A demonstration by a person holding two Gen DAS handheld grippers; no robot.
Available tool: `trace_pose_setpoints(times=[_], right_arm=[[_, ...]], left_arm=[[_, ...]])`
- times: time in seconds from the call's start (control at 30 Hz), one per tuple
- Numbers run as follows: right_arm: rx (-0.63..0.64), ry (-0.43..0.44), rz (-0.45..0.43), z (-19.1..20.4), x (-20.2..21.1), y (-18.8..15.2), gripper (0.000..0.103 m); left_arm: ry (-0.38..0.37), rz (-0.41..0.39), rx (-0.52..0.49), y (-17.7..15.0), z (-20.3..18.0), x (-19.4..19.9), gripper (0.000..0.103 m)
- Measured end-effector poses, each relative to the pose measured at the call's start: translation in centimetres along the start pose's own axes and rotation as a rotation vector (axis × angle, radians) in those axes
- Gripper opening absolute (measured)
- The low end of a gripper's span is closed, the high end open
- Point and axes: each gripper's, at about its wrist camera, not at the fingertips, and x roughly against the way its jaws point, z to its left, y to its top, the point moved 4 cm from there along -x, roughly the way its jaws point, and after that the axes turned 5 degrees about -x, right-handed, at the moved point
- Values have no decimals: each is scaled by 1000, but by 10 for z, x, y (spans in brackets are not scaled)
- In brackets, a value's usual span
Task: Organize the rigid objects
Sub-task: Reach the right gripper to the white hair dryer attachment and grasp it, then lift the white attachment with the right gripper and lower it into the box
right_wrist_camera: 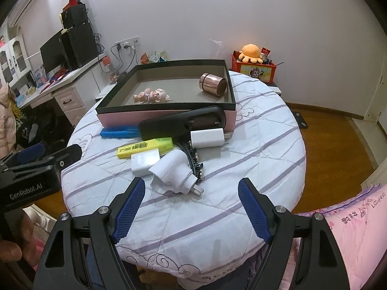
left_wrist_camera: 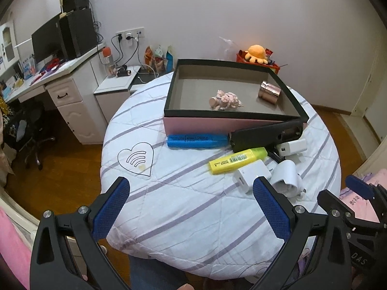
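A pink box with a black rim [left_wrist_camera: 232,122] [right_wrist_camera: 167,117] stands at the back of the round table. Inside lie a pig figurine [left_wrist_camera: 226,100] [right_wrist_camera: 152,96] and a copper tin [left_wrist_camera: 269,92] [right_wrist_camera: 212,84]. In front lie a blue marker [left_wrist_camera: 197,141] [right_wrist_camera: 118,131], a black remote [left_wrist_camera: 266,135] [right_wrist_camera: 181,123], a yellow highlighter [left_wrist_camera: 238,160] [right_wrist_camera: 145,147] and three white chargers [left_wrist_camera: 251,175] [right_wrist_camera: 208,138] [right_wrist_camera: 173,170]. My left gripper [left_wrist_camera: 191,203] is open over the table's near part. My right gripper [right_wrist_camera: 192,205] is open just short of the nearest charger.
The table wears a white quilted cover with purple stripes [left_wrist_camera: 188,207]. A desk with a monitor [left_wrist_camera: 46,41] stands left. A red crate with an orange plush [right_wrist_camera: 252,66] sits behind the table. A black chain-like item [right_wrist_camera: 194,159] lies among the chargers. Pink bedding [right_wrist_camera: 350,229] is at right.
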Motion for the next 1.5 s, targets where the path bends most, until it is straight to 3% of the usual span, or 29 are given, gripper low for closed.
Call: trace_pose_setpoints(times=[0.83,1.03,1.1,1.5], right_arm=[[170,-30,166,15,-90,-2,81],[223,-16,165,20,-101,-3,80],[223,14,165,21,-100,-3,64],[174,51,144,16,-84,-3,62]], left_arm=[[11,76,36,-2,13,-37,103],[17,93,41,0,17,-46,103],[15,99,40,0,16,-49,103],[14,104,36,1,13,-53,103]])
